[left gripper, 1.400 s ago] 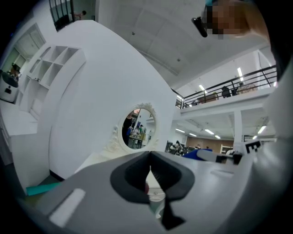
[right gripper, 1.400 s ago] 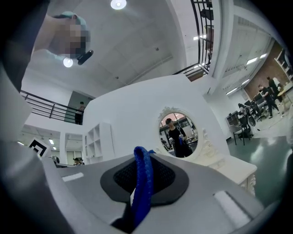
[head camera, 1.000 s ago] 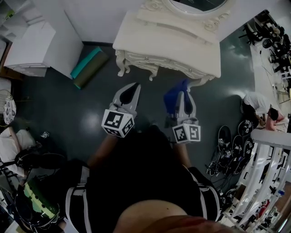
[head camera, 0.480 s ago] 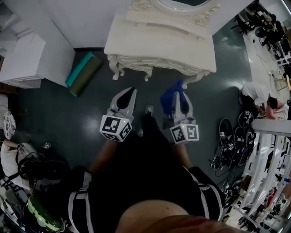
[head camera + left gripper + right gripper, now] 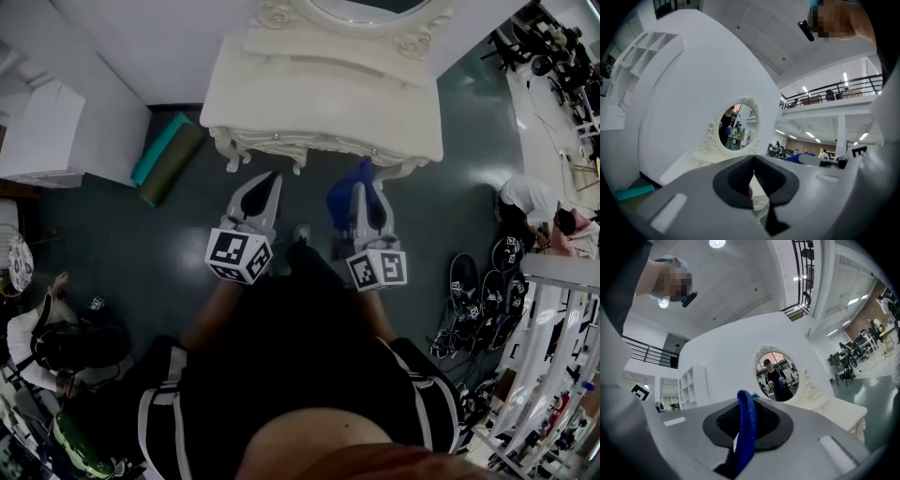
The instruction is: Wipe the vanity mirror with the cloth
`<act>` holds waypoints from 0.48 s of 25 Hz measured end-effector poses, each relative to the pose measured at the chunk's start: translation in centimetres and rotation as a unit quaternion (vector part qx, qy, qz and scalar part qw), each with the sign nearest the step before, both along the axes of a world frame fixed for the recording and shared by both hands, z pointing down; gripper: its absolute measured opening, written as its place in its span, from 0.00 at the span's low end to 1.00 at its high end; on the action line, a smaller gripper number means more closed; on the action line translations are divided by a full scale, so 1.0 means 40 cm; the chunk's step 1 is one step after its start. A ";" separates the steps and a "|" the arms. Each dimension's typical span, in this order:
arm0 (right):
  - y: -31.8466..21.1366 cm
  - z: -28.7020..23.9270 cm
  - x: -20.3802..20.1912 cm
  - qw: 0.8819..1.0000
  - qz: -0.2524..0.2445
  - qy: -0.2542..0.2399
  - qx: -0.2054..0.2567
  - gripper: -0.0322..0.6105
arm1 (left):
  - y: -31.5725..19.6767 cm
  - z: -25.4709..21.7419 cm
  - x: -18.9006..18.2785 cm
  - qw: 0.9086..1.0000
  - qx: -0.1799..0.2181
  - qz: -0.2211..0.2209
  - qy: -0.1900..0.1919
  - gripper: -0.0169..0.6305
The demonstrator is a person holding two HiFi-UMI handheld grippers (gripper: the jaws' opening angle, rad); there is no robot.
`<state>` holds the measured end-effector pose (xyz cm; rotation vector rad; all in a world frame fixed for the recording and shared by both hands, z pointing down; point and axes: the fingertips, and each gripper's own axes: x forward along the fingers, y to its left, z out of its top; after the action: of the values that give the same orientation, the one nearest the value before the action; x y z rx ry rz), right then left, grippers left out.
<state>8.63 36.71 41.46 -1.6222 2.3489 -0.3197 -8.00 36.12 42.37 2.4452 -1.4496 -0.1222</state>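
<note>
Closest to us, the left gripper (image 5: 265, 187) had its jaws brought together at the tips with nothing between them. The right gripper (image 5: 364, 190) beside it was clamped on the blue cloth (image 5: 746, 427). The cloth ran as a narrow folded band along the seam of the jaws, with a small loop standing above the tips and a bunch hanging to one side. Both grippers hung over the dark floor (image 5: 187, 244), just short of the white vanity table (image 5: 319, 103), and were not yet touching it.

The vanity mirror (image 5: 777, 376) stood at the back of that table in its carved oval frame, well apart from the cloth, so we judged that wiping had not begun.

The main risk we saw was the thin grip. With so little cloth ahead of the tips, pressing forward could put the hard jaw ends on the glass instead of fabric. A dragging stroke might also pull the band out of the jaws, and the carved frame could snag the loose bunch. Reaching across the table could knock the idle left gripper against its edge.
</note>
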 end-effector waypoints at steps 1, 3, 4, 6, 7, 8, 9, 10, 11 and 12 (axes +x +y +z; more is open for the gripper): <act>-0.029 0.002 0.009 1.000 -0.003 -0.002 -0.001 0.11 | -0.031 -0.001 0.012 1.000 0.000 -0.001 0.000 0.04; -0.086 0.004 0.027 1.000 -0.010 -0.003 0.000 0.11 | -0.090 -0.008 0.040 1.000 0.004 -0.003 -0.001 0.04; -0.112 0.004 0.037 1.000 -0.014 -0.003 0.002 0.11 | -0.116 -0.012 0.055 1.000 0.007 -0.004 -0.003 0.04; -0.158 0.003 0.059 1.000 -0.020 -0.005 0.006 0.11 | -0.159 -0.020 0.083 1.000 0.011 -0.008 -0.005 0.04; -0.180 0.002 0.069 1.000 -0.023 -0.006 0.008 0.11 | -0.178 -0.023 0.095 1.000 0.011 -0.011 -0.005 0.04; -0.203 -0.001 0.078 1.000 -0.025 -0.007 0.009 0.11 | -0.196 -0.026 0.104 1.000 0.011 -0.014 -0.004 0.04; -0.227 -0.004 0.086 1.000 -0.027 -0.008 0.011 0.11 | -0.215 -0.029 0.111 1.000 0.011 -0.018 -0.005 0.04; -0.252 -0.006 0.094 0.999 -0.030 -0.010 0.013 0.11 | -0.234 -0.032 0.117 1.000 0.011 -0.021 -0.006 0.04; -0.275 -0.009 0.101 0.999 -0.033 -0.011 0.015 0.11 | -0.251 -0.035 0.121 1.000 0.011 -0.025 -0.006 0.04; -0.298 -0.010 0.107 0.999 -0.036 -0.012 0.016 0.11 | -0.267 -0.038 0.124 0.999 0.012 -0.030 -0.007 0.04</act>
<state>12.90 24.80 41.05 -1.5149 2.3856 -0.3109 -3.05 25.42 40.85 2.4262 -1.5371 -0.1365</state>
